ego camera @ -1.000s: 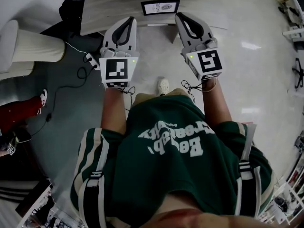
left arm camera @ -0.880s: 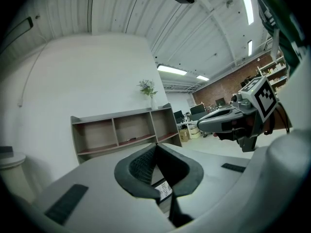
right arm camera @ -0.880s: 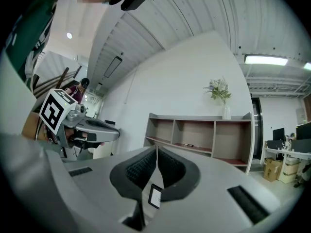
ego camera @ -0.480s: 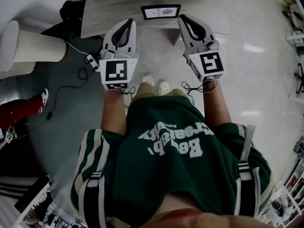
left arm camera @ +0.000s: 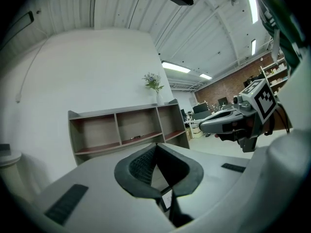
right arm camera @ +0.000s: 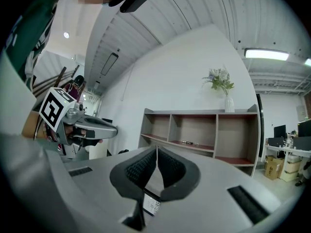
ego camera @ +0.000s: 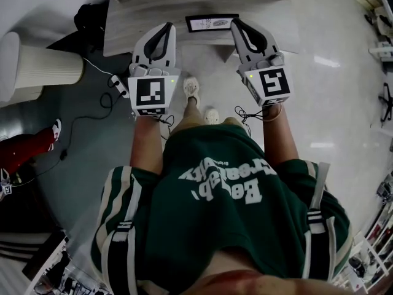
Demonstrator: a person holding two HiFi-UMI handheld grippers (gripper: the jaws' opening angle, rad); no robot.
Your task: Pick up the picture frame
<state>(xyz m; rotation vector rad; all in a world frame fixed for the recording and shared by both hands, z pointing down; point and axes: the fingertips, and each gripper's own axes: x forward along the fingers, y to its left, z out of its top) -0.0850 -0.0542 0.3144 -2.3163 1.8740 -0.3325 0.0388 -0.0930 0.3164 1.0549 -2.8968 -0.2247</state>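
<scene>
The picture frame (ego camera: 212, 23), black-edged with a white print, lies on a pale wooden table (ego camera: 141, 17) at the top of the head view. My left gripper (ego camera: 167, 27) and right gripper (ego camera: 236, 23) point forward on either side of it, tips at the table's near edge, neither touching the frame. In the left gripper view the left gripper (left arm camera: 155, 147) has its dark pads pressed together and empty, and a corner of the frame (left arm camera: 166, 198) shows below them. The right gripper (right arm camera: 156, 149) is likewise shut on nothing, with the frame (right arm camera: 151, 206) under its jaws.
A grey shelf unit (right arm camera: 204, 130) with a vase of flowers (right arm camera: 221, 87) on top stands against the far wall. On the floor left of me are a white ribbed cylinder (ego camera: 37, 63), a power strip with a cable (ego camera: 116, 82) and a black bag (ego camera: 89, 14).
I have stepped toward the table, one foot coming forward. The frame has drawn closer and now lies between the two gripper tips. Both grippers stay shut.
</scene>
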